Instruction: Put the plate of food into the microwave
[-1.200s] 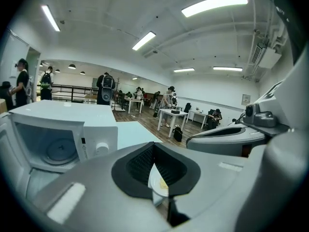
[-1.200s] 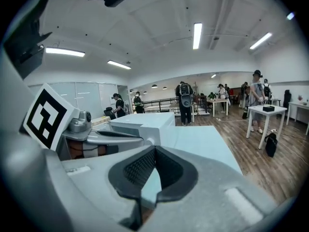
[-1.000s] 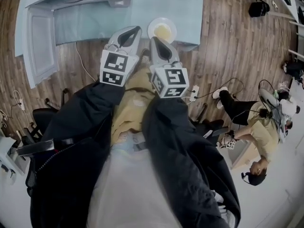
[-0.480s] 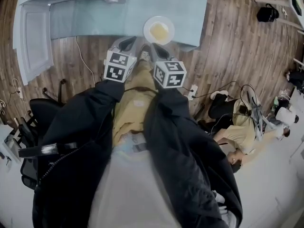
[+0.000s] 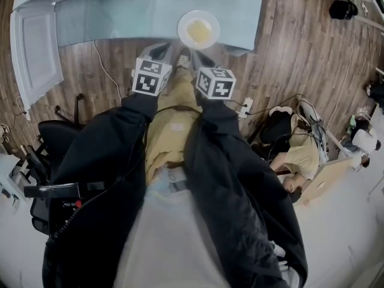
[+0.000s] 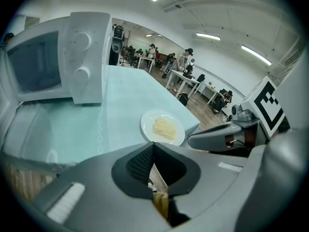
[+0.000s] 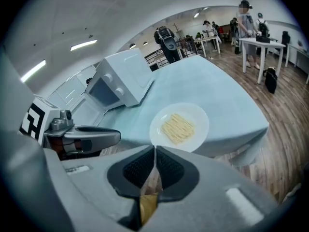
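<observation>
I held both tools low and side by side, short of the table's near edge. My left gripper (image 6: 153, 144) was closed, jaw tips meeting with nothing between them. My right gripper (image 7: 155, 148) was also tip to tip and empty, its jaws only just beginning to part. Just ahead of them, the white plate (image 5: 198, 30) of pale yellow noodles (image 7: 177, 128) sat untouched on the pale blue-green table (image 5: 243, 8), close to its front edge. Farther back and to the left stood the white microwave (image 6: 88, 57), its door (image 5: 36, 50) swung open. Beyond the table, people (image 6: 186, 62) stood among desks across the room.
</observation>
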Demonstrator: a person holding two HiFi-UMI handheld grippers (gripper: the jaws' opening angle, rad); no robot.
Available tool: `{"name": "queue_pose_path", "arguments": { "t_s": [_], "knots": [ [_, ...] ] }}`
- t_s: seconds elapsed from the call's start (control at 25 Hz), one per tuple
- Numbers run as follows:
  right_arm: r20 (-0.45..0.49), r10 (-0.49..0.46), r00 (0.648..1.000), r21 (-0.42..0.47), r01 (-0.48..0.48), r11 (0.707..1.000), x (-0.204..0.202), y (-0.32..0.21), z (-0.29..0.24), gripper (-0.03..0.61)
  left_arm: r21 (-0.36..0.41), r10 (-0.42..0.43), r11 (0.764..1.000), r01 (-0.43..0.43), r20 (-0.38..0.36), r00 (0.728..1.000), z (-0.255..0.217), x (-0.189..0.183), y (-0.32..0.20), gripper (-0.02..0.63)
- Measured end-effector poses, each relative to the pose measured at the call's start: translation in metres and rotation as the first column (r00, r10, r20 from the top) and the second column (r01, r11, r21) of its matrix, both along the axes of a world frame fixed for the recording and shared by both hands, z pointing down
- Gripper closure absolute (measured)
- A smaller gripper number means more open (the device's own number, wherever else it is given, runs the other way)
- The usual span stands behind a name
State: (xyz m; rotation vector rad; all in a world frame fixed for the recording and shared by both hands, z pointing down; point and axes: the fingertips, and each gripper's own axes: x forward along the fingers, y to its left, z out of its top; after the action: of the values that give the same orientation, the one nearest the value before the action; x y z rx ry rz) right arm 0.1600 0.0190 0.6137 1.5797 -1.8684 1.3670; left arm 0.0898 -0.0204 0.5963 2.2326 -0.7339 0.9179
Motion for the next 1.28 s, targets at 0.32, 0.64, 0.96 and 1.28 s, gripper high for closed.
{"name": "queue_pose_path", "arguments": {
  "t_s": [0.32, 0.64, 0.96, 1.28],
  "knots": [
    [0.045, 0.077, 0.996, -0.047, -0.074, 0.996, 0.009, 0.003, 0.028, 0.525, -0.009, 0.001, 1.000, -0.001, 0.019, 1.000, 0.007, -0.002, 0.007, 0.615],
    [0.142, 0.228, 0.963, -0.099, -0.215, 0.972, 0.018, 0.007, 0.050, 0.468, -0.026, 0.010, 1.000, -0.009, 0.025, 1.000, 0.015, -0.002, 0.017, 0.615],
    [0.272, 0.365, 0.890, -0.154, -0.335, 0.930, 0.030, -0.003, 0.060, 0.417, -0.033, 0.005, 0.999, -0.004, 0.030, 1.000, 0.015, -0.006, 0.014, 0.615],
    [0.422, 0.440, 0.793, -0.181, -0.402, 0.898, 0.024, -0.016, 0.062, 0.420, -0.036, -0.005, 0.999, 0.006, 0.024, 1.000, 0.013, -0.009, 0.013, 0.615]
  ]
}}
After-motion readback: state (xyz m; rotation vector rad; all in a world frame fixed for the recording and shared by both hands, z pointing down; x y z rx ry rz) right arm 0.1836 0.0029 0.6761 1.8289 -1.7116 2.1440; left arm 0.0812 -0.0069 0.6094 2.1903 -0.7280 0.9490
